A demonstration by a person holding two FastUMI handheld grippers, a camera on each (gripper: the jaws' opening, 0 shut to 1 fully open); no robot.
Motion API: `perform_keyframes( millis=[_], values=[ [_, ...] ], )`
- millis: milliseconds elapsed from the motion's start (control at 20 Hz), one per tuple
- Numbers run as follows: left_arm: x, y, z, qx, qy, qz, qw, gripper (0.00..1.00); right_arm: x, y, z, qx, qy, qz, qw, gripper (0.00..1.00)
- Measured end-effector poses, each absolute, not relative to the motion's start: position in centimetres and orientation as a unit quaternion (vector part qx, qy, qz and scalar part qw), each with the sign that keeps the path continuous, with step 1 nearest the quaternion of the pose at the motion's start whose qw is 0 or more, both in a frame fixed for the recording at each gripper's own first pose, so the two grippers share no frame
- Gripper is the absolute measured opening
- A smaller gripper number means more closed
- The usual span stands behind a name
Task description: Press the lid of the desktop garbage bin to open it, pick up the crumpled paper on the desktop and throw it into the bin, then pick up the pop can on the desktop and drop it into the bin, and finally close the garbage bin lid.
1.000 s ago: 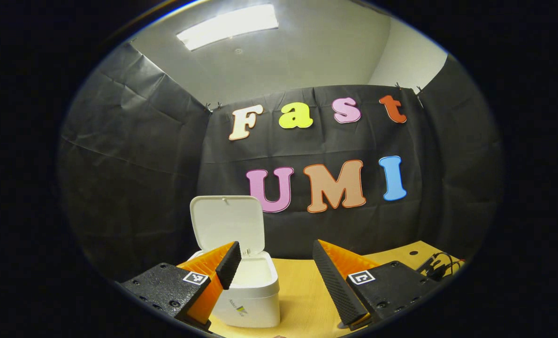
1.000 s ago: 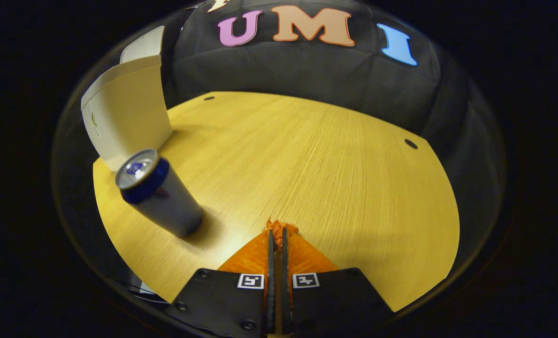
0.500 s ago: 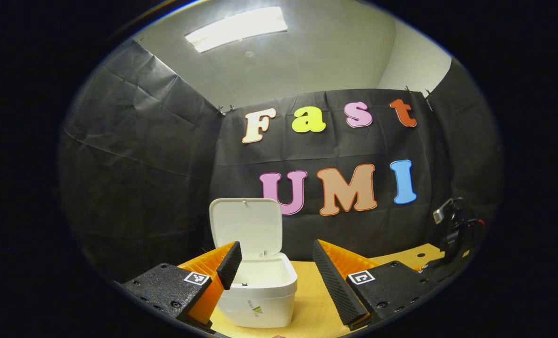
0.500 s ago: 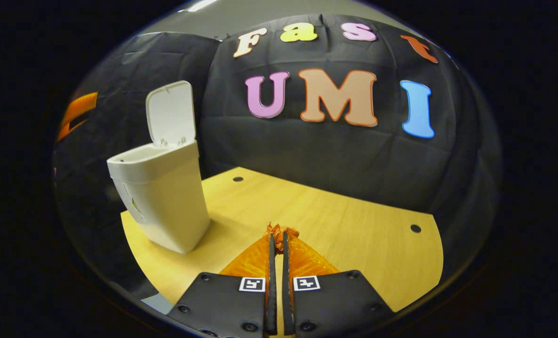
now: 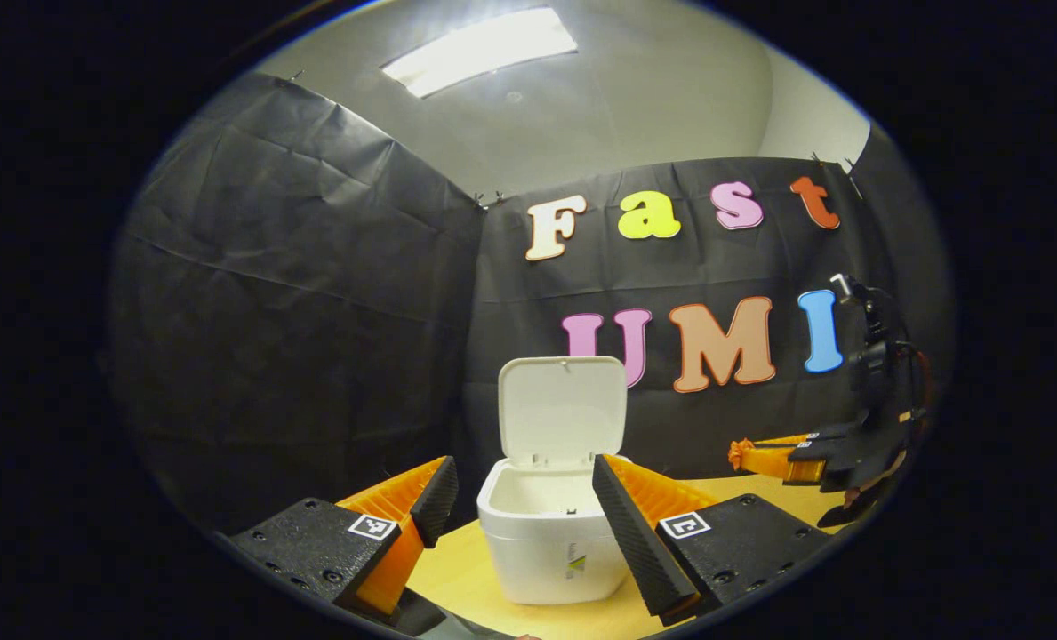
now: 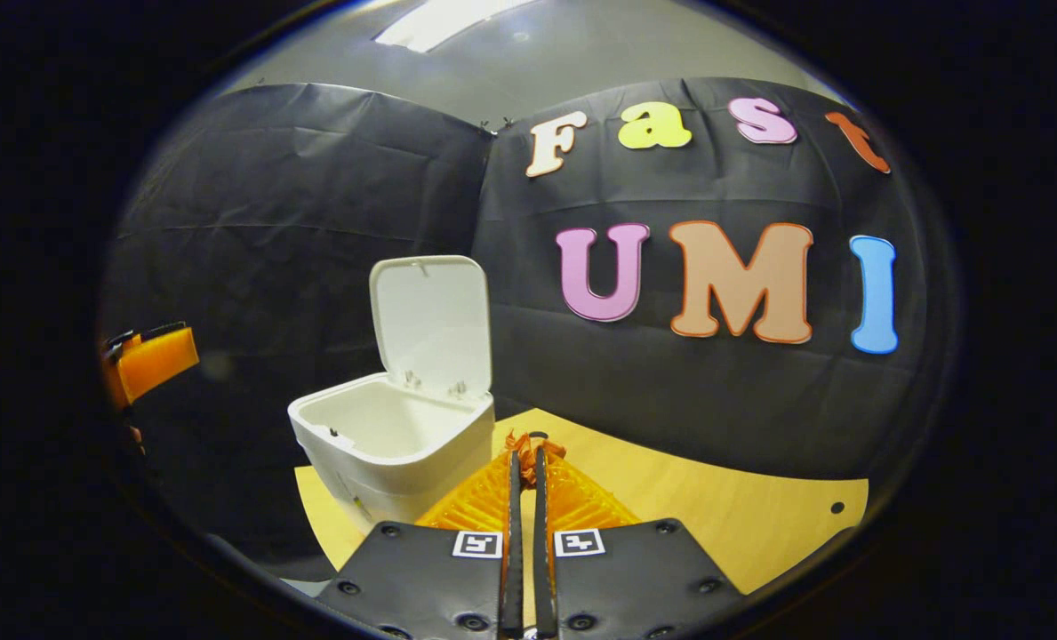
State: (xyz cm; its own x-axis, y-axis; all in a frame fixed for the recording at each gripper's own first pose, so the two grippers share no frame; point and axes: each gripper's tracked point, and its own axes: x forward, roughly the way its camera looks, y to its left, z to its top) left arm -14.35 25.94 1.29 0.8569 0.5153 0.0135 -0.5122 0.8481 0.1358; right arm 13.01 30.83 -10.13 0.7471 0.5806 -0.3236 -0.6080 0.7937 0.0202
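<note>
A white plastic desktop bin (image 6: 395, 440) stands on the pale wooden worktop (image 6: 741, 524), its hinged lid (image 6: 430, 320) upright to receive waste. The right gripper (image 6: 525, 453), nearing the bin's rim, pinches a scrap of orange crumpled paper (image 6: 528, 443); the left gripper (image 5: 519, 498) waits spread before the bin.

The right gripper (image 6: 524, 462) has its fingers (image 6: 514, 498) pressed together on a scrap of crumpled paper (image 6: 525, 444) at the tips. Just ahead and left stands the white garbage bin (image 6: 386, 458) on the worktop (image 6: 724, 520), its lid (image 6: 430, 322) raised upright. The left gripper (image 6: 148, 363) shows at the far left edge.
</note>
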Motion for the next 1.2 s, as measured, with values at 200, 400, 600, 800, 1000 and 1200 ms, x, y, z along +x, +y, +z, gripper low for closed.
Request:
perform_keyframes(
  millis=[200, 400, 600, 800, 1000, 1200],
  values=[
    [-17.0, 28.6, 1.3, 0.071, 0.018, 0.299, 0.951, 0.91, 12.6, 36.0, -10.1, -0.045, 0.153, 0.347, 0.924, 0.07],
    [-19.0, 30.7, 1.2, 0.075, 0.025, 0.323, 0.943, 0.91, 12.1, 40.2, -11.0, -0.05, 0.156, 0.366, 0.916, 0.07],
    [-20.5, 32.4, 1.0, 0.077, 0.03, 0.336, 0.938, 0.91, 12.1, 43.6, -12.9, -0.062, 0.167, 0.377, 0.909, 0.07],
    [-20.3, 33.0, 0.6, 0.072, 0.031, 0.331, 0.94, 0.92, 12.3, 44.0, -12.9, -0.058, 0.161, 0.359, 0.918, 0.68],
    [-17.8, 32.0, 0.0, 0.064, 0.027, 0.3, 0.952, 0.92, 12.8, 41.3, -10.5, -0.055, 0.112, 0.327, 0.937, 0.93],
    [-14.1, 29.7, -0.5, 0.056, 0.022, 0.252, 0.966, 0.92, 13.1, 36.7, -9.1, -0.041, 0.101, 0.293, 0.95, 0.97]
  ],
)
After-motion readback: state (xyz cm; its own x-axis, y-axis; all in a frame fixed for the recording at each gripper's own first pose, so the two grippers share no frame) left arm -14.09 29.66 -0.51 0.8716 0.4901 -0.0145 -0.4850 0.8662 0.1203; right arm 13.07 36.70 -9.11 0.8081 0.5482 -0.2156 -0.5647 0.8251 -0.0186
